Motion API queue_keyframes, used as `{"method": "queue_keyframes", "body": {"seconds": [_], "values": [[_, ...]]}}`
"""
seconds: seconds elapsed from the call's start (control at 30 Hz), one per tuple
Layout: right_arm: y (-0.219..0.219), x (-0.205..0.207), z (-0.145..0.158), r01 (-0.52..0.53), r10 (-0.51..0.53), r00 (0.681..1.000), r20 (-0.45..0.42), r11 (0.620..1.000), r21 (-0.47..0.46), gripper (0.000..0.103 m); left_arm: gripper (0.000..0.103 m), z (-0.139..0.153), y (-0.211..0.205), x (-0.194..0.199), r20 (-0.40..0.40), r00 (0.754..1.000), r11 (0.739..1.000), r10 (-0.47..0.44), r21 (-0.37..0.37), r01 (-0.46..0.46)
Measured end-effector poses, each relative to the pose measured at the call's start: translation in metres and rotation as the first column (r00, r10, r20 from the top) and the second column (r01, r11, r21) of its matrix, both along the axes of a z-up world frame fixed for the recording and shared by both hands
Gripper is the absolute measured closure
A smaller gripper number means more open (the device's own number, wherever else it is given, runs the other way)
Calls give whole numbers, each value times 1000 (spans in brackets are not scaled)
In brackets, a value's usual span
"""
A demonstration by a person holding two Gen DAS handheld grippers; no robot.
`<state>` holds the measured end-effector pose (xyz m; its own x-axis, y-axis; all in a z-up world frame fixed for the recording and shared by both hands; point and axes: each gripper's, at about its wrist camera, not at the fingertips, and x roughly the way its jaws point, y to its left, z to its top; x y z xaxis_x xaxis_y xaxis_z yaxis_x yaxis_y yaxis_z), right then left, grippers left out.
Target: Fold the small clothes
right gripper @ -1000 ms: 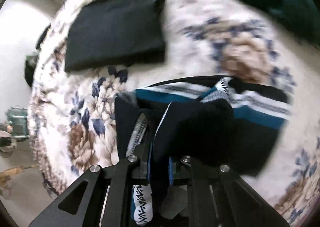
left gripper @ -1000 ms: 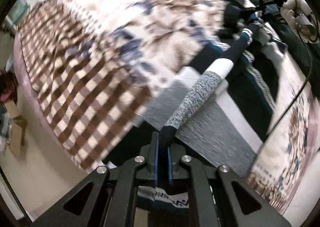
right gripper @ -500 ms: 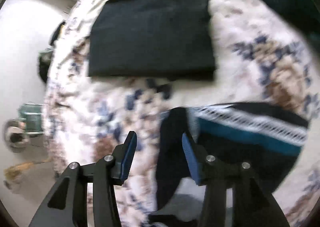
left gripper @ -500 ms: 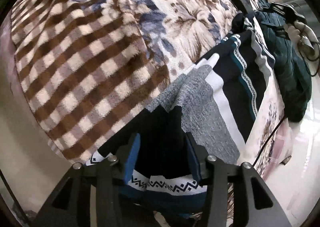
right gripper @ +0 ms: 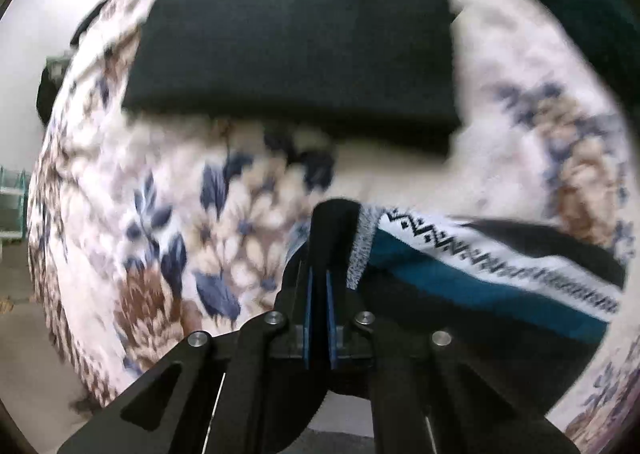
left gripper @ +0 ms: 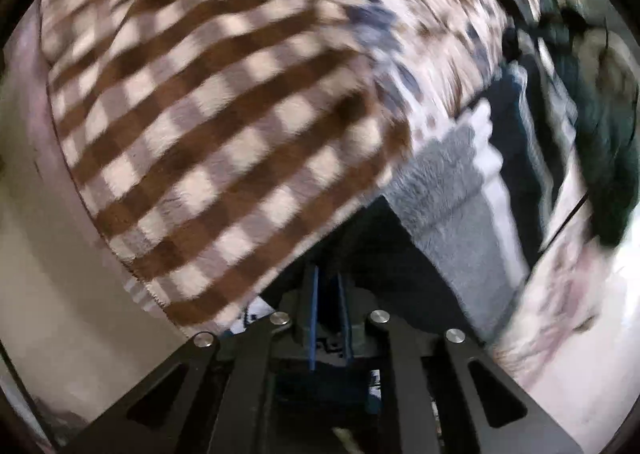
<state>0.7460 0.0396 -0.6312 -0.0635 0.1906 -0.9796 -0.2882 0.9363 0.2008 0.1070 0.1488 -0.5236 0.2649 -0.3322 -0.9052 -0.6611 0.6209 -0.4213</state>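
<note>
Half a second ago both grippers stood wide open; now both are closed again on the garment. The left gripper (left gripper: 327,304) has its blue pads almost together, with dark cloth of the striped sweater (left gripper: 452,205) between them. The grey fuzzy band of this sweater runs away from the fingers to the right and forward, and the picture is more blurred than before. The brown checked blanket (left gripper: 216,141) lies in front of the tool and to its left, and the sweater rests on its edge. The right gripper (right gripper: 319,286) pinches a dark fold of the same sweater (right gripper: 472,286), which rises just above the fingertips; its teal and white patterned stripes spread to the right of the tool. Ahead of this gripper a folded black garment (right gripper: 296,37) lies flat on the floral blanket (right gripper: 168,221), closer in view than before. No containers are visible.
</note>
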Motion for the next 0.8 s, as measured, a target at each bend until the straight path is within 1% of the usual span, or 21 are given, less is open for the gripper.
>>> {"method": "queue_keyframes", "body": {"seconds": [0.03, 0.07, 0.1, 0.13, 0.17, 0.2, 0.27, 0.3, 0.37, 0.4, 0.43, 0.47, 0.5, 0.53, 0.57, 0.6, 0.7, 0.73, 0.77, 0.8], "values": [[-1, -3, 4, -1, 1, 1000, 0, 1000, 12, 91, 90, 2, 9, -5, 3, 1000, 1000, 23, -21, -23], [-4, -8, 9, 1, 0, 1000, -8, 999, 50, 76, 80, 8, 18, -11, -4, 999, 999, 38, -4, -38], [-10, -14, 19, 2, 1, 1000, -22, 995, 105, 63, 73, 14, 27, -18, -4, 999, 999, 49, 12, -49], [-22, -28, 35, 9, -4, 1000, -28, 985, 172, 44, 71, 19, 33, -24, 7, 998, 998, 62, 14, -62], [-28, -38, 44, 13, -8, 1000, -25, 979, 202, 42, 67, 25, 42, -31, 11, 997, 996, 82, 21, -82], [-39, -54, 56, 12, -8, 1000, -20, 973, 229, 42, 60, 28, 47, -35, 7, 995, 995, 96, 31, -96], [-60, -95, 76, -16, 20, 1000, -15, 971, 237, 41, 52, 35, 55, -41, 21, 993, 993, 118, 17, -118], [-72, -119, 81, -16, 23, 999, -26, 972, 236, 41, 51, 37, 55, -41, 25, 993, 993, 119, 12, -119], [-105, -169, 80, -5, 22, 997, -79, 977, 211, 41, 50, 35, 46, -34, 31, 996, 996, 86, -1, -86], [-121, -195, 76, 4, 18, 994, -111, 980, 197, 41, 50, 31, 39, -26, 37, 998, 999, 53, -10, -52], [-145, -224, 69, 23, 2, 989, -147, 986, 165, 41, 50, 25, 32, -17, 38, 999, 1000, 21, -14, -20], [-160, -246, 61, 45, -20, 984, -178, 989, 143, 41, 50, 16, 24, -10, 18, 1000, 1000, -18, -3, 18], [-179, -272, 51, 85, -54, 973, -224, 987, 133, 41, 50, 7, 17, -7, -1, 999, 999, -46, 6, 46], [-201, -305, 34, 134, -92, 953, -289, 983, 128, 41, 50, -1, 11, -4, -2, 997, 997, -72, -2, 72], [-211, -322, 24, 158, -111, 940, -323, 980, 124, 41, 50, -7, 8, -3, -12, 996, 996, -90, 5, 90], [-231, -354, 4, 218, -156, 906, -394, 969, 120, 41, 50, -12, 3, -2, -21, 994, 994, -112, 19, 112], [-256, -416, -30, 311, -214, 846, -488, 942, 126, 41, 50, -14, -5, 2, -6, 988, 986, -152, 62, 153], [-262, -436, -39, 332, -225, 834, -504, 934, 133, 41, 50, -13, -6, 2, -2, 986, 983, -167, 73, 167], [-264, -448, -46, 350, -231, 826, -515, 925, 148, 41, 59, -10, -8, 1, 10, 982, 978, -187, 93, 186], [-265, -463, -53, 384, -238, 815, -529, 904, 185, 41, 76, -8, -12, 1, 22, 977, 972, -212, 108, 208]]}}
